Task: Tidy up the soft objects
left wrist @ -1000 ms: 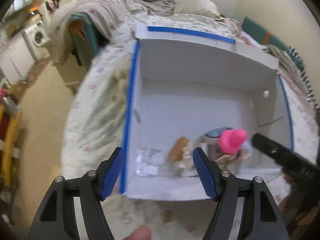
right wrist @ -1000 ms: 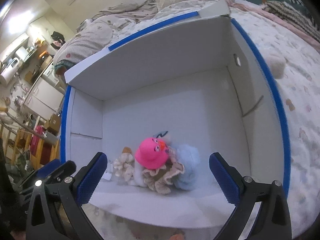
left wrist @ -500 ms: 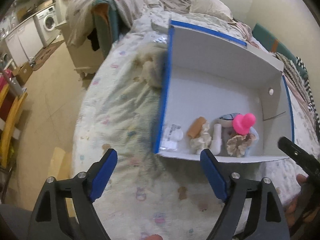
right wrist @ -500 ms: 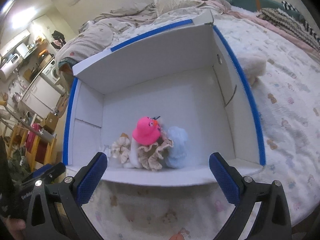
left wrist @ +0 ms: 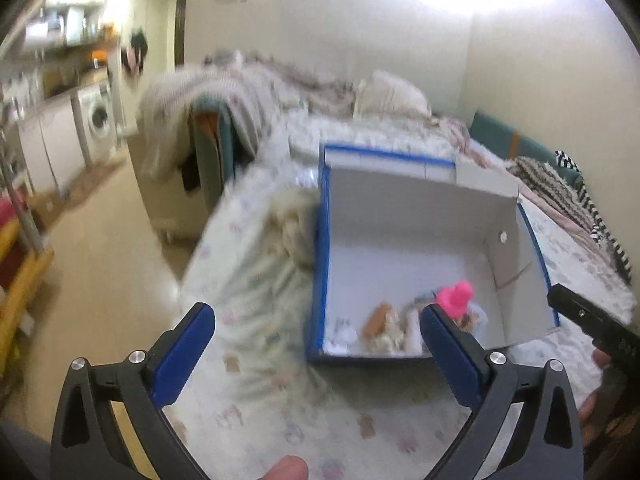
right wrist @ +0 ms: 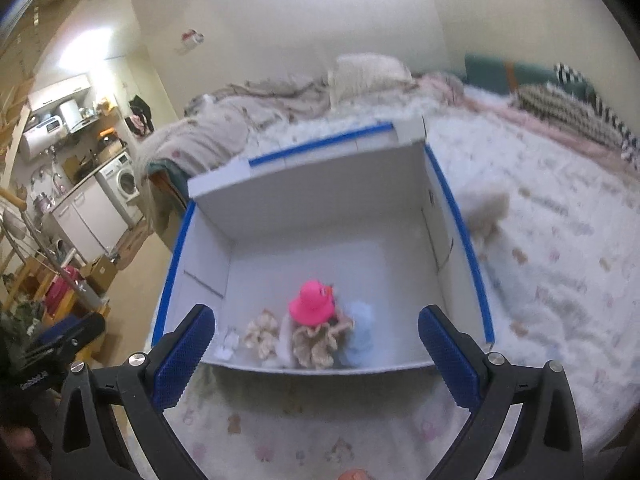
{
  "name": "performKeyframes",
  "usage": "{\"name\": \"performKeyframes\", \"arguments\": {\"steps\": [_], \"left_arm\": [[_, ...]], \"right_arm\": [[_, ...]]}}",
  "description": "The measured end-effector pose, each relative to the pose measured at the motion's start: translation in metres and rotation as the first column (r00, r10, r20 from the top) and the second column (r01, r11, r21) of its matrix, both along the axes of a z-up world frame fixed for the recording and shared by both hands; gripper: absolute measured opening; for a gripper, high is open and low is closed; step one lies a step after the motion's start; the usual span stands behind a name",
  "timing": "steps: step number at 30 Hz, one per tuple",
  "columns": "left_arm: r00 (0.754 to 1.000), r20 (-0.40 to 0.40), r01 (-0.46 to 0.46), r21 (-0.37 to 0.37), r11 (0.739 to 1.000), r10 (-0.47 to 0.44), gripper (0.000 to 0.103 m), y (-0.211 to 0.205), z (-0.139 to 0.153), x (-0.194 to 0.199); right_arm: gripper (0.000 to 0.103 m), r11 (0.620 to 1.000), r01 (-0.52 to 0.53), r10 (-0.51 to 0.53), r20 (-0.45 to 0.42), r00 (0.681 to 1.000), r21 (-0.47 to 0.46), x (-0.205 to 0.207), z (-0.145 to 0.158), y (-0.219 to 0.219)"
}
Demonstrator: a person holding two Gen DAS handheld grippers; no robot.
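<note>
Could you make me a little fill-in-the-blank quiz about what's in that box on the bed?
1. The toy on top of the pile in the box is bright ____.
2. The box's rim is edged with ____ tape.
3. The box sits on a ____.
4. Between the right gripper's fingers there is ____ held.

Missing words: pink; blue; bed; nothing

A bedroom with pale cream walls (right wrist: 320, 20) and a beige floor (left wrist: 100, 264). A bed (right wrist: 560, 260) under a patterned sheet carries rumpled blankets (right wrist: 248, 112). A washing machine (left wrist: 98, 118) stands by white cabinets (right wrist: 94, 216). Bright light overhead.
</note>
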State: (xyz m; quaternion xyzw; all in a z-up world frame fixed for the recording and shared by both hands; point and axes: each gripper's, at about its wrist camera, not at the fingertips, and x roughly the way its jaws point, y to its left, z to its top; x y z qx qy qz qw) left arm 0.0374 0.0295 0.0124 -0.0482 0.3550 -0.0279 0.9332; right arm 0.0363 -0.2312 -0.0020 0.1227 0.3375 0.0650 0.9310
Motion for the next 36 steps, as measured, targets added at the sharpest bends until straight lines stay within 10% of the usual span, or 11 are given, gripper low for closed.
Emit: {"name": "performKeyframes", "arguments": {"steps": [36], "left_arm": [[1.0,-0.006,-0.006,0.009,1.0,0.006,0.102,-0.006,-0.009,0.002]], "right_arm": [[0.103,0.999,-0.012,0.011,-0.047,0.999,-0.039,0.007,-0.014,0.011]]}}
